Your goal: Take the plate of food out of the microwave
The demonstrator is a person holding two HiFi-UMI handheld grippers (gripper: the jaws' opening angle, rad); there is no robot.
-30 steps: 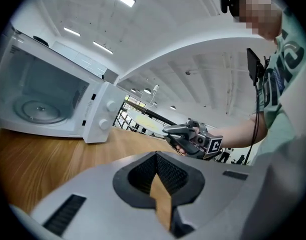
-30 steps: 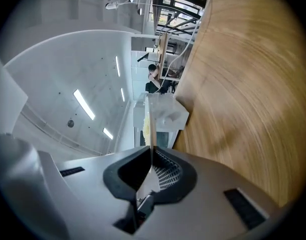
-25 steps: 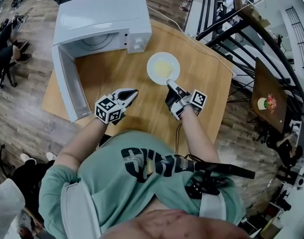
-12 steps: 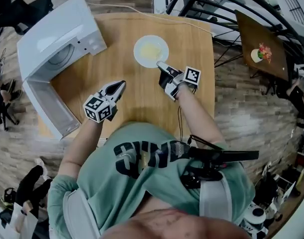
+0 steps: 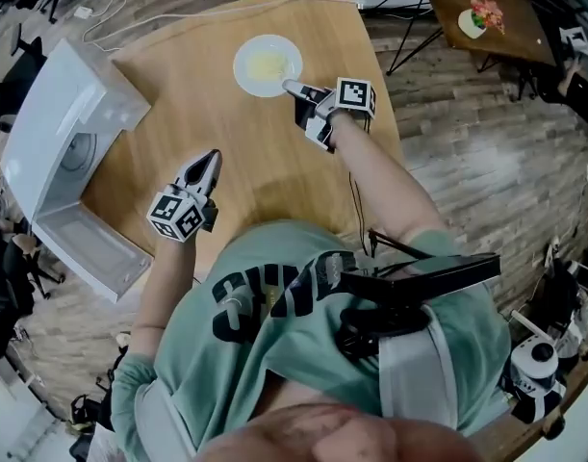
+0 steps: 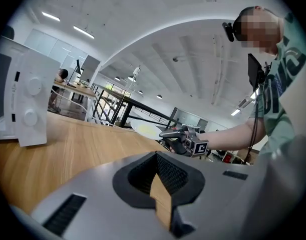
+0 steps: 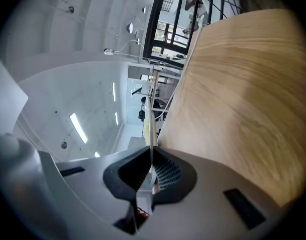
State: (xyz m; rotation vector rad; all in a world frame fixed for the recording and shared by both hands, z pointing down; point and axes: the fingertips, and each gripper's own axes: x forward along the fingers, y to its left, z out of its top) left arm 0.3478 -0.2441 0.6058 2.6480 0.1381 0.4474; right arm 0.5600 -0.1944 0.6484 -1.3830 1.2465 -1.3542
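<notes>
One plate [image 5: 267, 65] rim between right jaws

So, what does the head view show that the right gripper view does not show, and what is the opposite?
Only the head view: the microwave with its door open, the left gripper, and the person's green shirt. Only the right gripper view: ceiling lights, and the plate edge-on, its rim pinched between the shut jaws. Both: the plate, the right gripper and the wooden table.

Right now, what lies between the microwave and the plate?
Only bare wooden table: the head view shows nothing between the microwave and the plate.
</notes>
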